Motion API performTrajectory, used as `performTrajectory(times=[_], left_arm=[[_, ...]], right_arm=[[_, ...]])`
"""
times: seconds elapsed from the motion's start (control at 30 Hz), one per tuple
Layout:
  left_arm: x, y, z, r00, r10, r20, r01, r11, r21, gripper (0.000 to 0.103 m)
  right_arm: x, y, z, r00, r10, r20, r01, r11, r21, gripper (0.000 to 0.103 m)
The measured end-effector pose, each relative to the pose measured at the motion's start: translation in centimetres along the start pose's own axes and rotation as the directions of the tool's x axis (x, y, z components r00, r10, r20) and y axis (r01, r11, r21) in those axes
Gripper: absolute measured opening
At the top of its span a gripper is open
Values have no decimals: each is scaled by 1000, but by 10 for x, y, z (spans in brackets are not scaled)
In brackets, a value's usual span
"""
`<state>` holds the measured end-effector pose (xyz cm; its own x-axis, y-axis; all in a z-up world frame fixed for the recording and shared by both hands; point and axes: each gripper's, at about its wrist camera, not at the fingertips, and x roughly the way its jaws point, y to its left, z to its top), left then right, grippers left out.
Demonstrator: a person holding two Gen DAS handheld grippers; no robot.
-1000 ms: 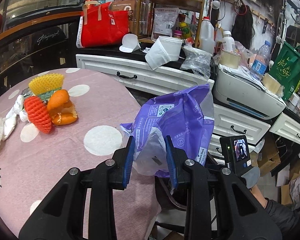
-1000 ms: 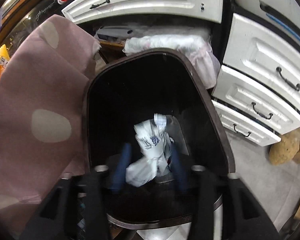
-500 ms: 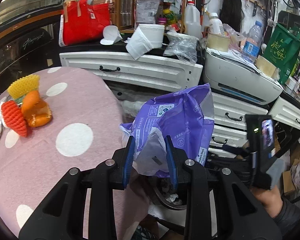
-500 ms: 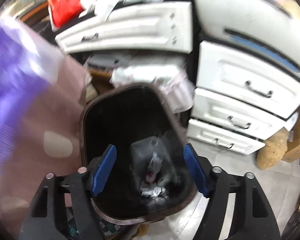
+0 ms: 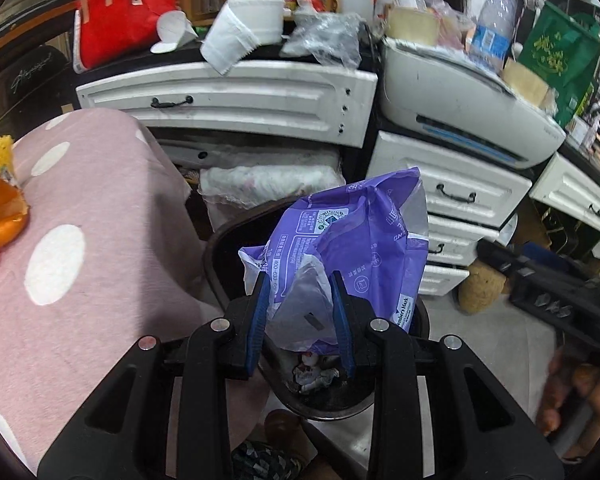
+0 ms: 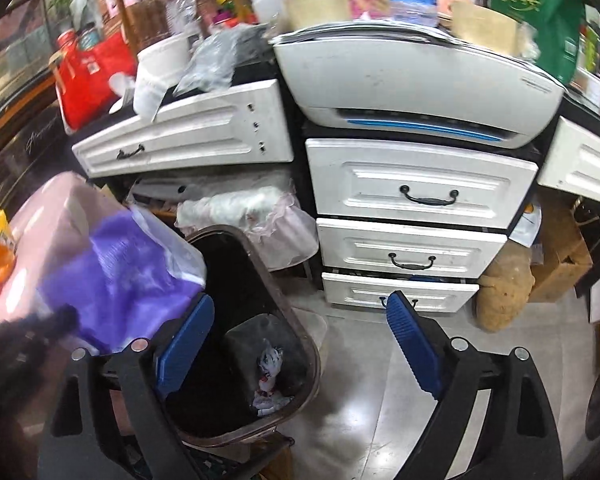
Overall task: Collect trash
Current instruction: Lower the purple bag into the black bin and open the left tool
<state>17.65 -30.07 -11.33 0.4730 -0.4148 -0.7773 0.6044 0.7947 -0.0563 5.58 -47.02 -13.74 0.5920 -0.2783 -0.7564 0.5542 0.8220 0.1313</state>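
**Purple wrapper held over bin; right tool empty**

Left gripper [image 5: 300, 312] clamped on the purple wrapper [image 5: 352, 248], centre of frame, directly above the dark bin [image 6: 260, 320]; crumpled white scrap [image 6: 270, 376] lies on the bin floor; right gripper [image 6: 300, 344] jaws have just been opening, now wide apart, nothing between them; pink dotted tablecloth [image 5: 80, 240] at left.

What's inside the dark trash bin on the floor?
In the dark brown plastic trash bin, crumpled white wrappers lie at the bottom. The purple plastic bag and the bin's near wall hide the rest.
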Motion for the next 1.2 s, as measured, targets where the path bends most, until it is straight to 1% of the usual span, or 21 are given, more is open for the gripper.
performTrajectory(times=[0.23, 0.4, 0.5, 0.53, 0.57, 0.6, 0.63, 0.67, 0.73, 0.83, 0.93, 1.0, 1.1, 1.2], left_arm=[[27, -9, -3, 999, 19, -51, -19, 1000, 13, 31], [46, -6, -8, 993, 50, -104, -48, 999, 20, 32], [51, -5, -12, 992, 58, -112, -57, 998, 14, 33], [53, -5, -12, 992, 63, -114, -61, 998, 18, 40], [55, -6, -13, 991, 64, -119, -62, 998, 26, 51], [56, -8, -13, 990, 62, -126, -58, 998, 34, 58], [57, -10, -14, 990, 59, -129, -54, 998, 42, 74], [56, -11, -15, 991, 57, -120, -52, 998, 47, 82], [52, -14, -16, 994, 43, -101, -37, 998, 55, 86], [47, -19, -17, 994, 42, -99, -34, 996, 81, 90], [37, -18, -17, 996, 32, -80, -27, 997, 70, 93], [30, -15, -16, 997, 26, -71, -22, 998, 53, 94], [13, -12, -15, 999, -6, -48, 7, 999, 33, 94], [-8, -12, -13, 1000, -4, -3, 4, 1000, 29, 94]], right_arm=[[-15, -8, 4, 999, 0, 48, -1, 1000, 25, 88], [-17, -8, 4, 999, 8, 51, -9, 999, 31, 88], [-17, -8, 5, 999, 8, 52, -10, 1000, 29, 88], [-17, -8, 5, 999, 9, 50, -10, 1000, 29, 88], [-16, -8, 4, 999, 9, 49, -11, 999, 31, 88], [-16, -9, 4, 999, 10, 49, -12, 999, 32, 88], [-16, -9, 4, 999, 10, 48, -11, 999, 33, 88], [-16, -8, 5, 999, 9, 49, -11, 999, 32, 88], [-17, -8, 5, 998, 9, 57, -11, 999, 32, 88], [-19, -9, 6, 997, 4, 72, -7, 999, 38, 95], [-22, -9, 5, 996, 9, 84, -12, 999, 43, 97], [-23, -7, 6, 996, 10, 87, -14, 999, 44, 97], [-27, -5, 7, 994, 26, 101, -31, 999, 45, 97], [-30, -1, 8, 993, 39, 110, -43, 998, 36, 97]])
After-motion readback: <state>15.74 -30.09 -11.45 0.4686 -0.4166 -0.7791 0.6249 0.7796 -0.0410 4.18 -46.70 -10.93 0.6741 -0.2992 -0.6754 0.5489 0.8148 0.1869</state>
